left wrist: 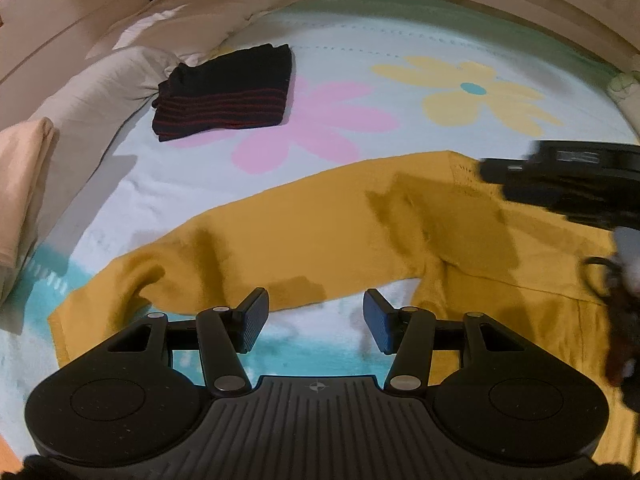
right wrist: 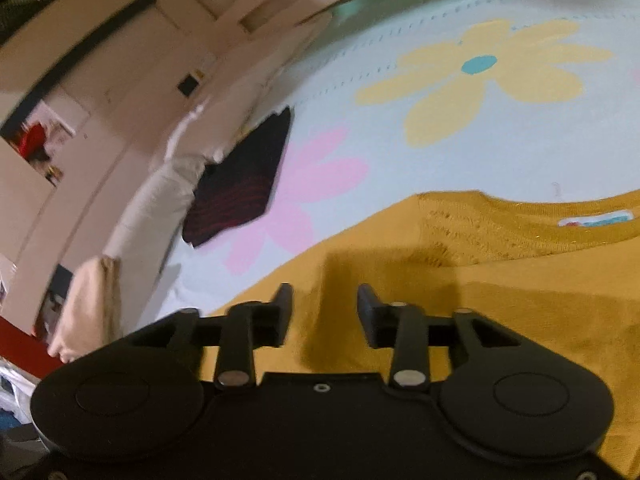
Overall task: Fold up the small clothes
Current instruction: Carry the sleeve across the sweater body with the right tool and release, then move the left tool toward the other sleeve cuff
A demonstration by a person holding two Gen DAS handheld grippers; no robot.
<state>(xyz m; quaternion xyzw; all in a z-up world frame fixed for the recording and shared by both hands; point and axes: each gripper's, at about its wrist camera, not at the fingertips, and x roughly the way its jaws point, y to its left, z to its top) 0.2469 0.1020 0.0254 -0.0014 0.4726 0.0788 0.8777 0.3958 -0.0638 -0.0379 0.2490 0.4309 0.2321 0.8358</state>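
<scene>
done: dark red-striped garment (left wrist: 224, 92) folded by pillows | left: mustard top (left wrist: 320, 236) flat on bed (left wrist: 440, 40), unfolded | my left fingers (left wrist: 316, 320) released, empty | right fingers (right wrist: 324, 316) released above top

The left black two-finger tool (left wrist: 316, 318) sits at the bottom centre of its view, jaws parted with nothing between them. The right black tool (right wrist: 325, 312), low centre, also stands apart, gripping nothing; its body shows blurred at the left view's right edge.

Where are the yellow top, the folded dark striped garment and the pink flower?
Yellow top (left wrist: 304, 236): left wrist view, sleeve middle.
Dark striped garment (left wrist: 224, 96): left wrist view, top face.
Pink flower (left wrist: 320, 120): left wrist view, centre.
</scene>
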